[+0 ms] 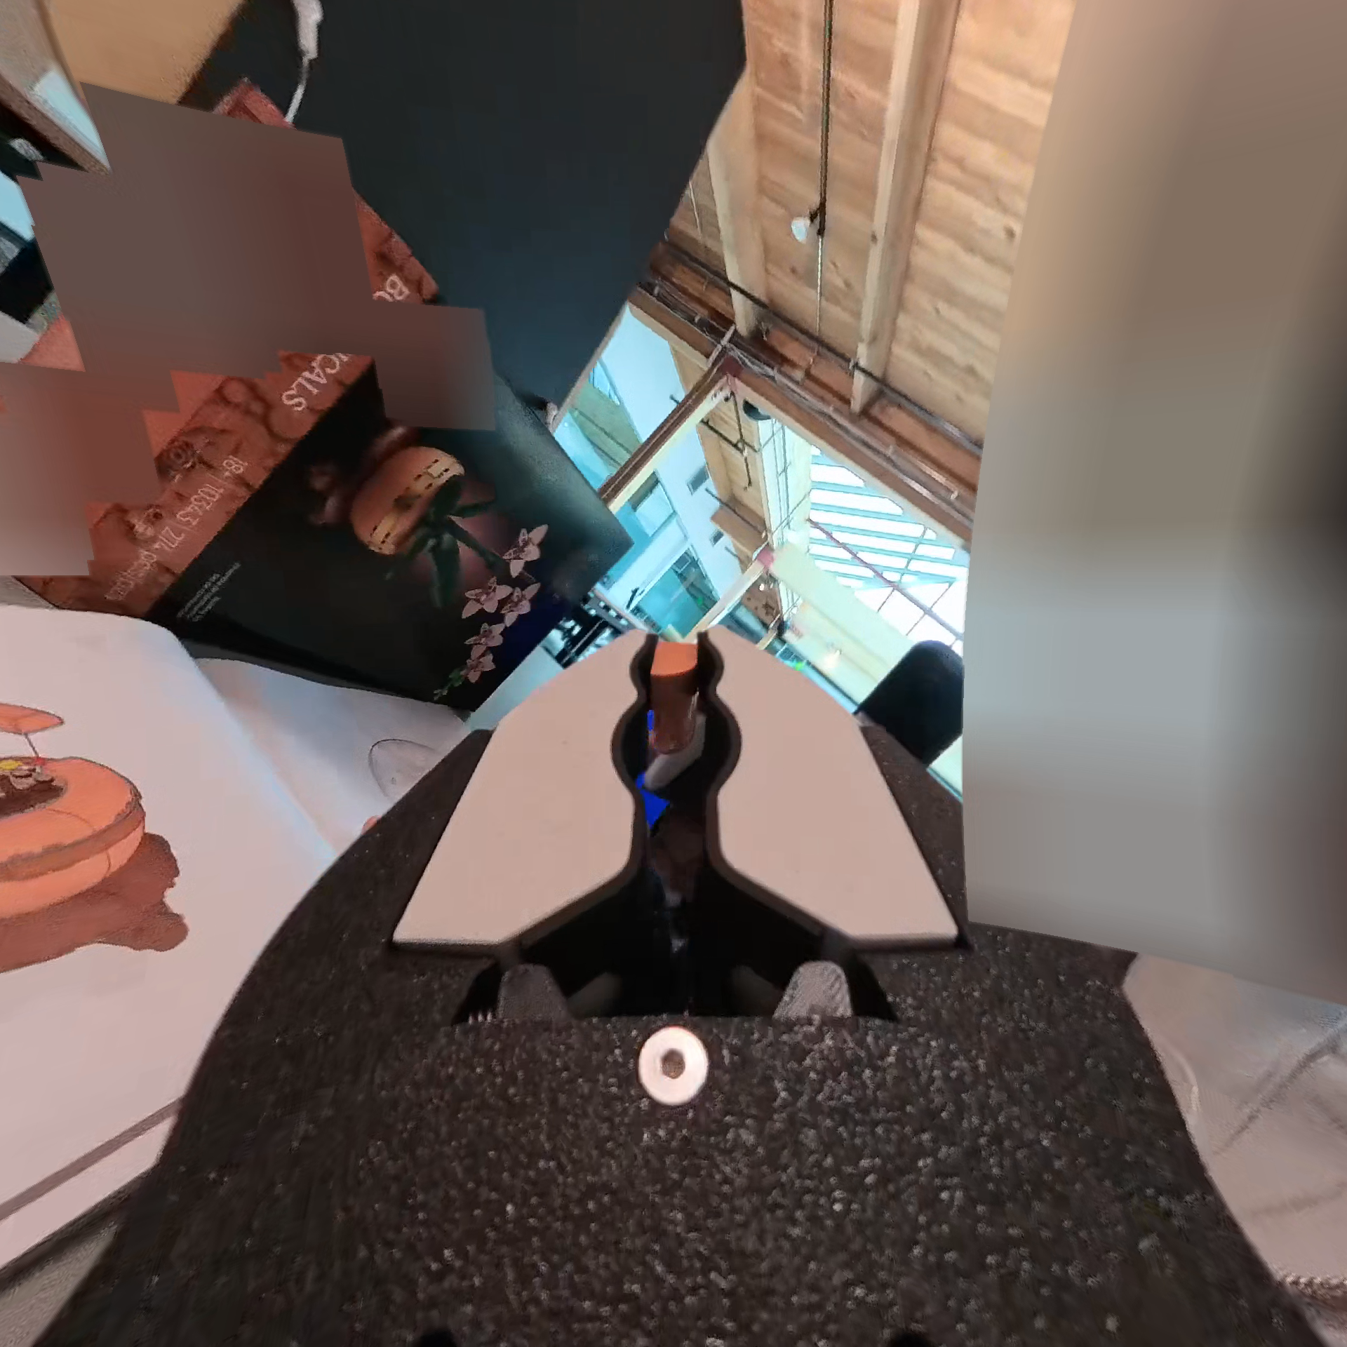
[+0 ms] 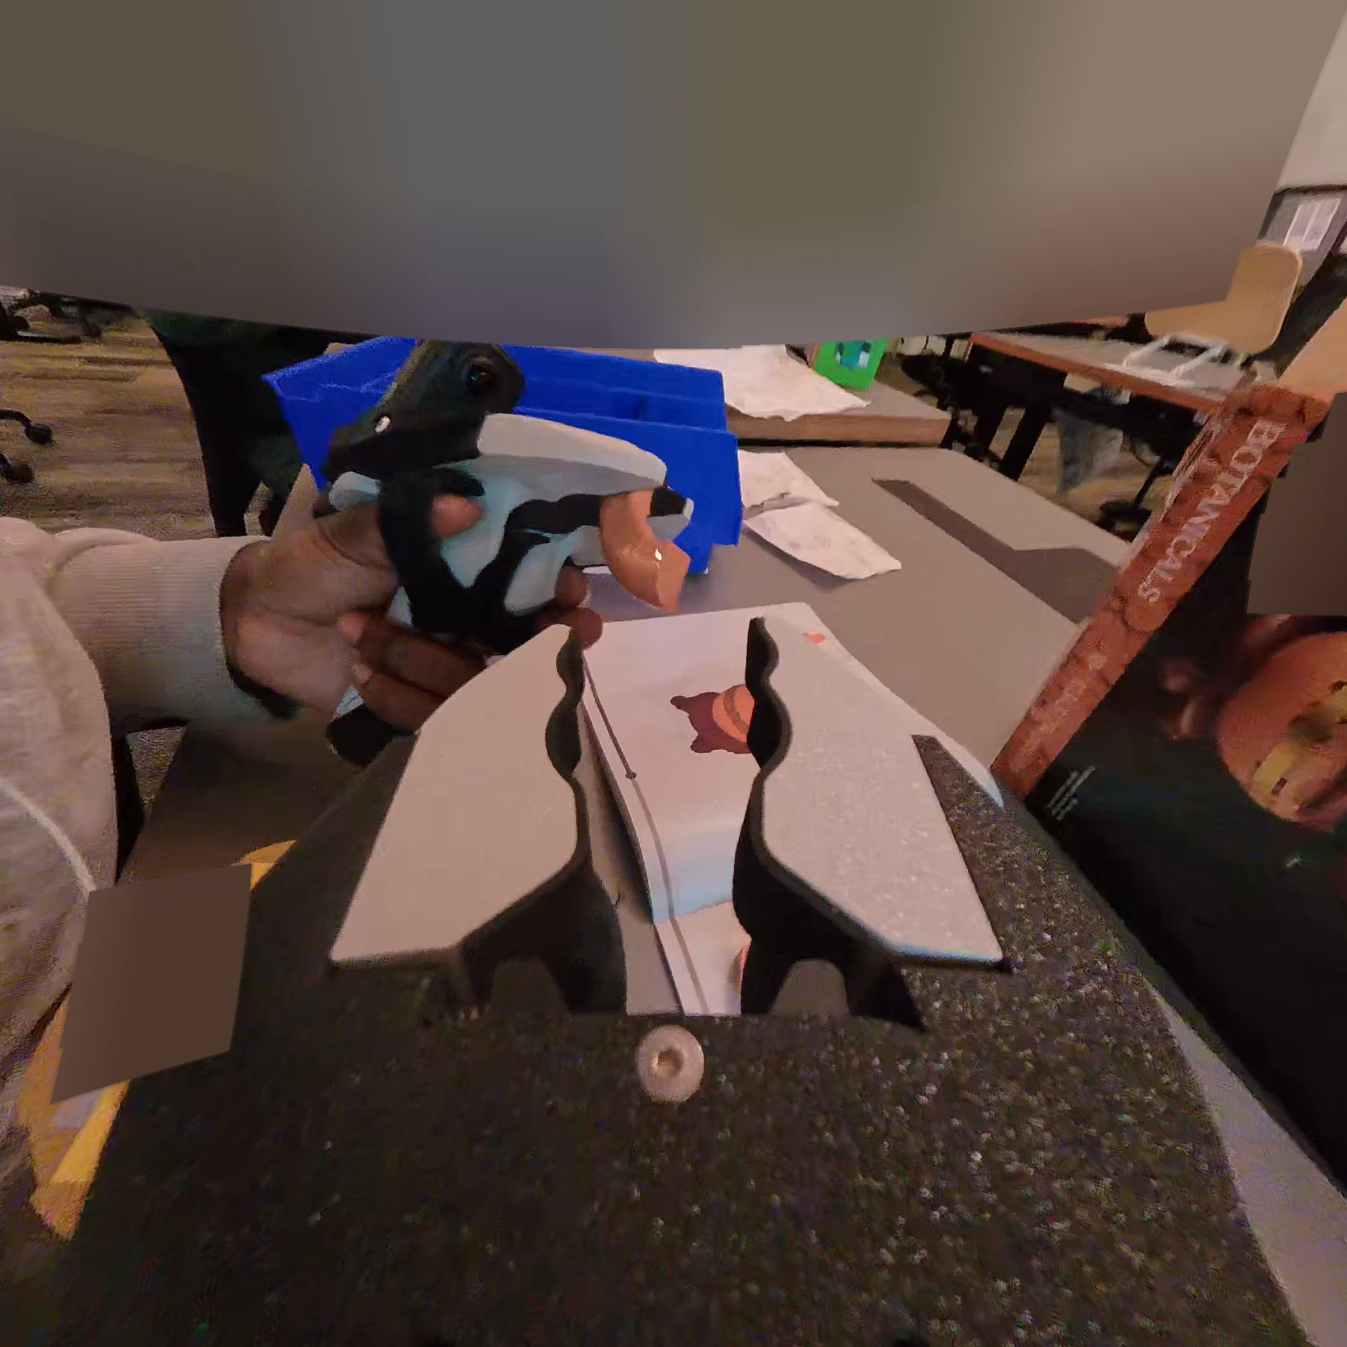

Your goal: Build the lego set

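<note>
1. Grey desk (image 2: pixel 969 583) carries everything below me, with carpet and other tables behind it
2. My left gripper (image 1: pixel 674 656) is tilted up off the desk toward wooden ceiling beams (image 1: pixel 896 219); its jaws are clamped narrow on a curved orange lego piece (image 1: pixel 672 692)
3. From my right wrist view that same piece (image 2: pixel 641 547) hangs as a crescent from the left jaws, held in the air above the far edge of the open instruction booklet (image 2: pixel 692 700)
4. A hand (image 2: pixel 313 612) in a pale sleeve grips the left tool's handle
5. My right gripper (image 2: pixel 660 649) stands with its jaws wide apart and holds nothing, the booklet's page showing between them
6. A blue bin (image 2: pixel 619 408) sits at the desk's far side, just behind the left gripper, with loose papers (image 2: pixel 816 532) beside it
7. The set's dark box (image 2: pixel 1166 729) stands tilted at the desk's right edge, touching nothing I hold
</note>
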`<state>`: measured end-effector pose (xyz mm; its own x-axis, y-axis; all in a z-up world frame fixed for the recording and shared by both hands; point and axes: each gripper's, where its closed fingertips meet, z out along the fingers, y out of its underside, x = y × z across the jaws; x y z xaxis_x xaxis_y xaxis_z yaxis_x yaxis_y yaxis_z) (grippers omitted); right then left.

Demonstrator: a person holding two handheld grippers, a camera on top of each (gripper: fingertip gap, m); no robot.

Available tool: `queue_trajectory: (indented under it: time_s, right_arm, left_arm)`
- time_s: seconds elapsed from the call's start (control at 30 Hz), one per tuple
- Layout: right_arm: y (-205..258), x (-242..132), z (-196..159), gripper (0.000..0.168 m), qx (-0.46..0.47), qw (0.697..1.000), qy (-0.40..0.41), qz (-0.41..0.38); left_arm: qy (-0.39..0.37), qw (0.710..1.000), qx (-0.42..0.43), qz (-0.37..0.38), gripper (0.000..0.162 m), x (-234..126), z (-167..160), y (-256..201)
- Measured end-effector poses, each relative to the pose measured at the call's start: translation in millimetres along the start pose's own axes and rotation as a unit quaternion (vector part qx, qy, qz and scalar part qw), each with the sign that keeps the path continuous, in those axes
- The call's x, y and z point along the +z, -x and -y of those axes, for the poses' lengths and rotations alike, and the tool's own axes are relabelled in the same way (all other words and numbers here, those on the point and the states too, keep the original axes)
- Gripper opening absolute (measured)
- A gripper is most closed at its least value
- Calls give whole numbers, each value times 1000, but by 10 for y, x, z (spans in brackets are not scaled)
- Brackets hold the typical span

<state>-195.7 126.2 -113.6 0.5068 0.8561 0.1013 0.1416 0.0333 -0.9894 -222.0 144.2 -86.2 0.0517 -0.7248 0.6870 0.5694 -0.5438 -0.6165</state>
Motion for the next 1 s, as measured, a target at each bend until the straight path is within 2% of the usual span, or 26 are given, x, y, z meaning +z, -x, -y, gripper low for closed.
queue_trajectory:
  time_s: [0.07,0.17,0.33,0.5,0.57,0.63,0.67,0.73,0.8,0.87,1.0]
  right_arm:
    - [1,88,-50,41,32,999,9,19]
    - [38,175,37,35,93,994,-20,61]
    - [-1,226,163,14,208,969,-61,117]
    - [18,193,224,8,253,950,-97,157]
    - [18,127,269,8,233,953,-104,164]
    - [7,9,305,8,192,961,-89,178]
    - [18,-55,284,8,162,966,-59,191]
    - [30,-158,172,9,87,975,33,202]
    - [37,-241,27,9,12,969,133,210]
    - [91,-301,-25,9,-36,952,193,235]
    - [178,-329,62,9,-88,931,231,269]
  left_arm:
    - [-19,999,-28,-20,9,32,31,-21]
    - [-42,997,-46,-46,9,88,51,-55]
    - [-62,996,-17,-58,9,151,49,-48]
    - [-65,994,-9,-89,9,181,51,-109]
    - [-45,993,11,-105,10,171,20,-158]
    - [-8,990,56,-126,22,129,-1,-232]
    - [21,987,88,-133,29,100,-19,-261]
    - [96,971,178,-124,33,56,-93,-262]
    - [180,936,283,-107,35,34,-224,-241]
    - [252,896,351,-99,35,54,-381,-236]
    - [344,843,400,-101,28,118,-701,-234]
